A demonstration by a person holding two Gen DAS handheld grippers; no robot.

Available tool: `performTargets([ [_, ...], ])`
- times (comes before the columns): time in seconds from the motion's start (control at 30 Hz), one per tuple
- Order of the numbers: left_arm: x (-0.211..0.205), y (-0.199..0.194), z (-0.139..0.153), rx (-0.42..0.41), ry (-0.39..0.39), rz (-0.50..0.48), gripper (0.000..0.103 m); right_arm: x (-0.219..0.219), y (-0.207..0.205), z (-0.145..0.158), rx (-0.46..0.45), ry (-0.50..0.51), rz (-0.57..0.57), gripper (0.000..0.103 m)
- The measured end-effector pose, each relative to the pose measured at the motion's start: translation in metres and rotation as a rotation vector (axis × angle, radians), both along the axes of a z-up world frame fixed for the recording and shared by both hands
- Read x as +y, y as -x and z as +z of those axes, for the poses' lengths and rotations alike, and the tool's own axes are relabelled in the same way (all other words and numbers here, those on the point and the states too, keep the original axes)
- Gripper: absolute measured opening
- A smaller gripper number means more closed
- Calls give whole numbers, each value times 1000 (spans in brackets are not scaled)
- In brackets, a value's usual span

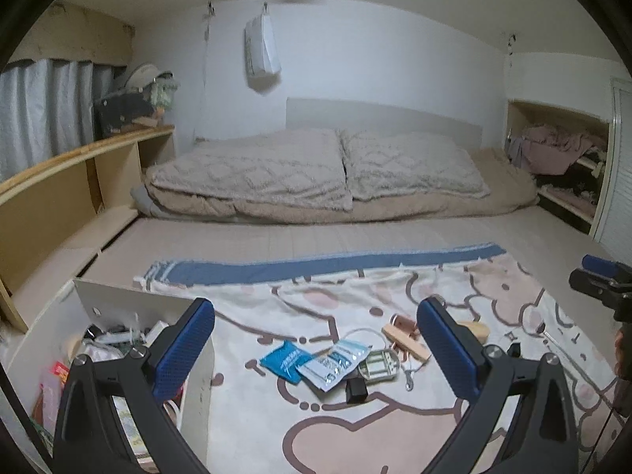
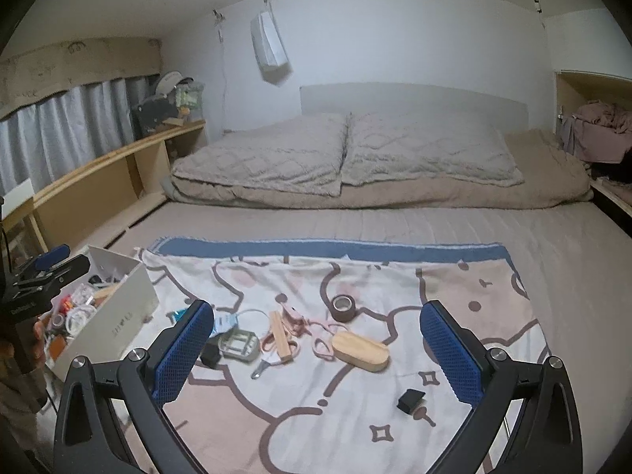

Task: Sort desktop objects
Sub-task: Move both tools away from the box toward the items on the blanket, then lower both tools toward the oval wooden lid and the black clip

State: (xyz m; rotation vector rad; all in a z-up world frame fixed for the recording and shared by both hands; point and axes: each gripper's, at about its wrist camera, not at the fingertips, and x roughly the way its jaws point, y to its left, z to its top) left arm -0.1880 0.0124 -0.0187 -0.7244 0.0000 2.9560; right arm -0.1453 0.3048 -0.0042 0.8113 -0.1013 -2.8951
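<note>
**Desktop objects scattered on the blanket, both grippers empty**

Desktop objects lie in a loose cluster on a cartoon-print blanket with a blue border, spread over the bed. We hold our left gripper above the near left part of the cluster, its blue-padded fingers spread wide with nothing between them. Our right gripper hovers likewise, its fingers parted and empty.

From the left wrist view we see a blue packet touching a pale printed sachet, which overlaps a small clear case. A little black block sits just in front of them, and a wooden stick lies just beyond the case.

From the right wrist view we see an oval wooden brush near the centre, with pink bands touching its left end. A roll of dark tape stands behind it, apart from the rest. A black clip lies alone, nearer to us and to the right, well apart from the cluster.

A white storage box rests at the blanket's left edge, already crowded with small items we cannot make out. Our left gripper shows above its far end in the right wrist view.

Two quilted pillows lie at the head of the bed.
</note>
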Motion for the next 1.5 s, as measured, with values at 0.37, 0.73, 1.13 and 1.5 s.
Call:
performTargets([
  [0.37,-4,28,-54,-154,-44,10,103,12,19,-53,-161,34,-43,103],
  [0.73,6,45,-97,-272,-19,-22,102,26,46,-100,-305,98,-105,103],
  [1.13,14,64,-140,-370,-3,-53,89,36,97,-144,-411,115,-188,103],
  [1.5,19,80,-172,-462,-28,-67,76,41,150,-158,-419,70,-243,103],
])
